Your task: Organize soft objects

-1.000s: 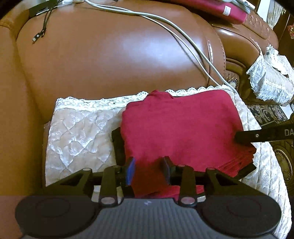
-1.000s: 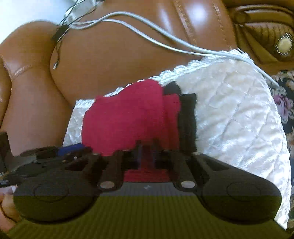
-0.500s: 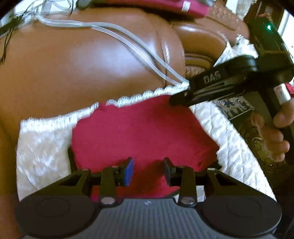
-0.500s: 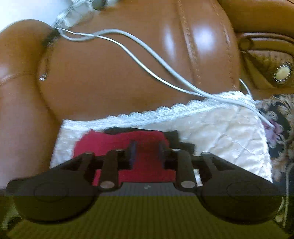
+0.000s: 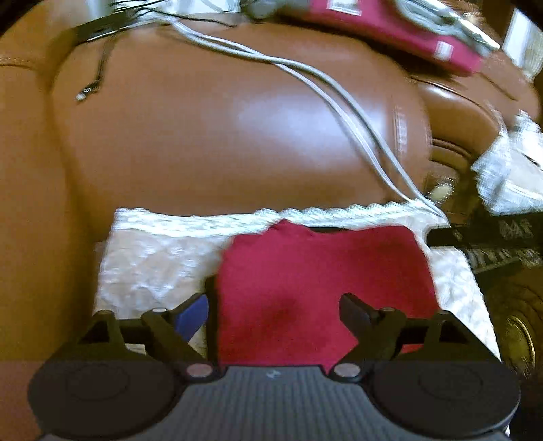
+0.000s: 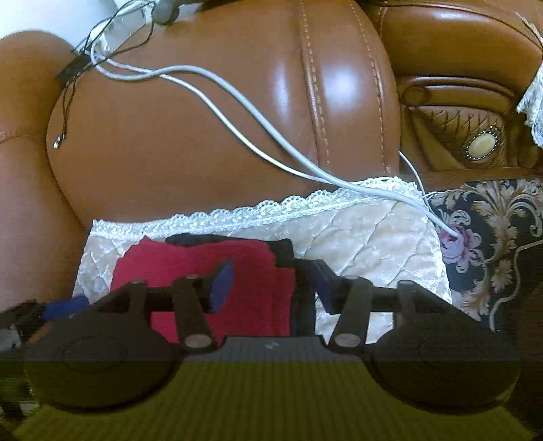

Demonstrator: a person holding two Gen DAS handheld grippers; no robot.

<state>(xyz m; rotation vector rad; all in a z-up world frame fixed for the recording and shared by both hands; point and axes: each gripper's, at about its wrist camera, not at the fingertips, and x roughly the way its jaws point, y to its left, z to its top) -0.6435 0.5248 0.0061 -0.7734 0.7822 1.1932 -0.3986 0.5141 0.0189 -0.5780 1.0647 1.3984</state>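
Note:
A folded red cloth [image 5: 315, 288] lies on the white quilted seat cover [image 5: 149, 261] of a brown leather sofa, with a black cloth edge [image 5: 209, 288] showing under its left side. My left gripper [image 5: 275, 308] is open just above the cloth's near edge, holding nothing. From the right wrist view the same red cloth [image 6: 203, 268] sits on top of a black cloth [image 6: 288, 257]. My right gripper [image 6: 271, 281] is open above their right edge, nothing between its fingers. Its black body [image 5: 488, 234] also shows at the right of the left wrist view.
White cables [image 6: 237, 112] trail across the sofa backrest [image 5: 220, 129] down to the seat's far right corner. A thin black cable [image 6: 64, 101] hangs at the left. Another dark red fabric [image 5: 390, 30] lies on top of the backrest. A patterned carpet [image 6: 492, 230] lies to the right.
Both grippers have let go of the red cloth and opened wide. They have drawn back a little, and the cloth now lies flat on the seat.

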